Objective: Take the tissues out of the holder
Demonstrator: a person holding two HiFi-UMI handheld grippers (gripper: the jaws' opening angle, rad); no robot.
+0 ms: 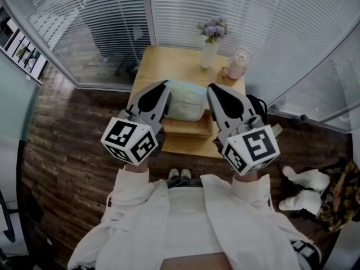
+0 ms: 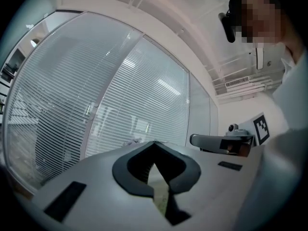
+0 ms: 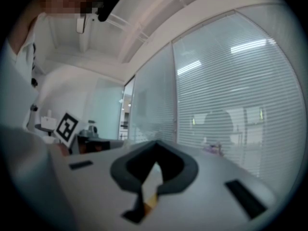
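Note:
A pale green tissue pack (image 1: 188, 101) lies on a wooden holder (image 1: 188, 130) at the near edge of a small wooden table (image 1: 166, 66). My left gripper (image 1: 163, 85) is raised in front of the pack's left end, shut and holding nothing. Level with it at the pack's right end, my right gripper (image 1: 212, 88) is also shut and holding nothing. The left gripper view looks up at blinds, and the left gripper (image 2: 155, 142) has its tips meeting. In the right gripper view the right gripper (image 3: 155, 142) also has its tips together. Neither gripper view shows the tissues.
A white vase of purple flowers (image 1: 210, 41) and a pink cup (image 1: 237, 64) stand at the table's far right. Glass walls with blinds (image 1: 101, 21) close in behind. A black bag (image 1: 257, 106) sits right of the table, white items (image 1: 306, 187) on the wood floor.

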